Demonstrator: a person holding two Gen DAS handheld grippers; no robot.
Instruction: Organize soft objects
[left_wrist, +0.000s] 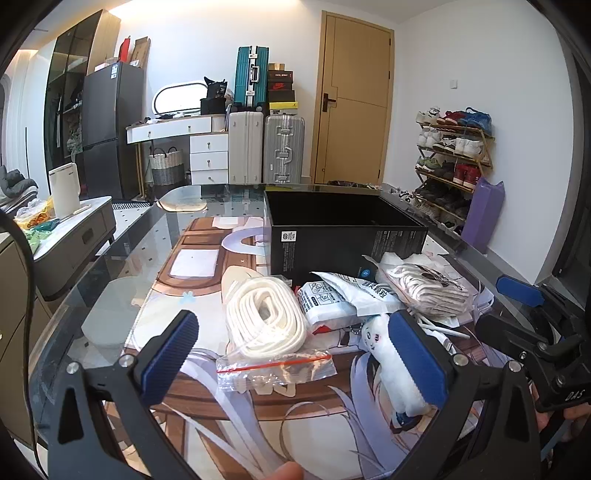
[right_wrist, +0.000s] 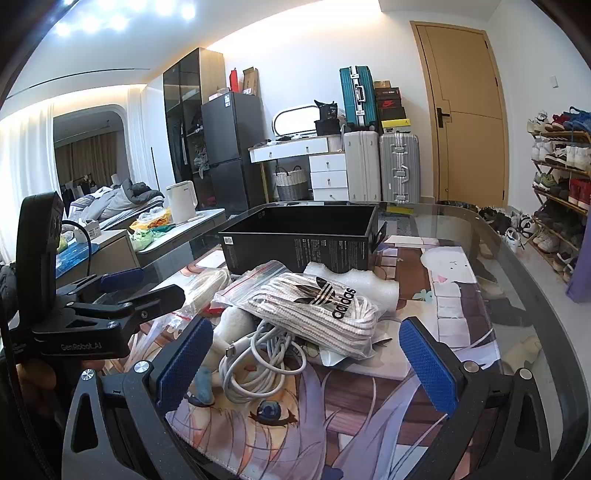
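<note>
Each gripper (left_wrist: 293, 363) (right_wrist: 304, 365) is black, silver-screwed, with ribbed blue pads (left_wrist: 170, 356); white "GenRobot.AI" lettering marks one, a fingertip (left_wrist: 284, 472) shows beneath

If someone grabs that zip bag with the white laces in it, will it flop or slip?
The zip bag of white laces would probably sag, since the coil inside looks soft. Its glossy plastic may slip between the pads. It looks light, so a push should slide it across the printed mat.

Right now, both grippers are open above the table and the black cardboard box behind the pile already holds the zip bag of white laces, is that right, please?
Not quite: the black cardboard box looks empty in the right wrist view. The zip bag of white laces with the red seal lies on the printed mat in front of the box, as the left wrist view shows. The left gripper and right gripper are indeed both open above the table.
</note>
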